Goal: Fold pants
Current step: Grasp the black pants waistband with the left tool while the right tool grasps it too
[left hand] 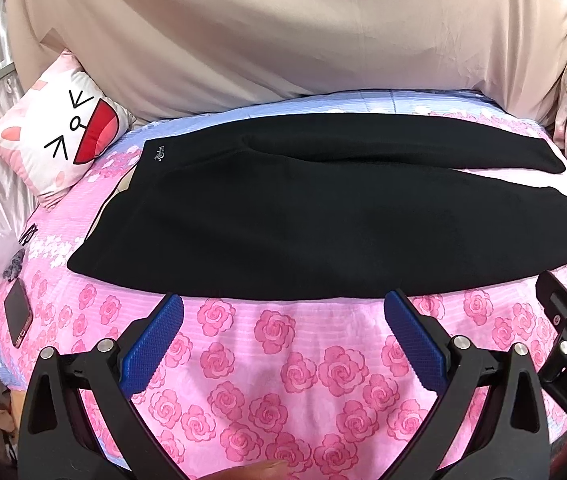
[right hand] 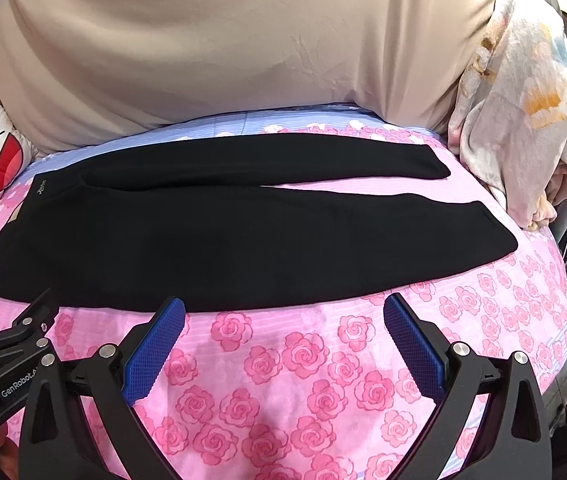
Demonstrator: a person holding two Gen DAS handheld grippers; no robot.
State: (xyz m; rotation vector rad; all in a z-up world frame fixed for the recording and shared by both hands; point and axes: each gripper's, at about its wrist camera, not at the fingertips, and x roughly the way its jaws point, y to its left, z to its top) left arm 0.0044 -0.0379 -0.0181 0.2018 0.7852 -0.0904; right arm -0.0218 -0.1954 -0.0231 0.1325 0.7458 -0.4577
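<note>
Both grippers hover low over the near edge of a bed, side by side and pointing forward toward the pants. On the left, the left gripper (left hand: pixel 283 308) has its two blue-padded fingers (left hand: pixel 151 344) spread wide apart, and nothing is between them, only the pink rose-print bedsheet (left hand: pixel 267 380) below. Its tips are just beside the near edge of the black pants (left hand: pixel 283 224), not touching it. A fingertip of the person (left hand: pixel 259 470) shows at the bottom of the left wrist view.

To the right, the right gripper (right hand: pixel 283 308) is in the same pose, also wide open and empty, near the lower trouser leg. The pants (right hand: pixel 219 240) lie flat across the bed, waistband to the left, the two legs stretching right and slightly apart. A cartoon-face pillow (left hand: pixel 59 136) and a phone (left hand: pixel 17 312) lie at the left side, and a floral blanket (right hand: pixel 523 120) is bunched at the right.
</note>
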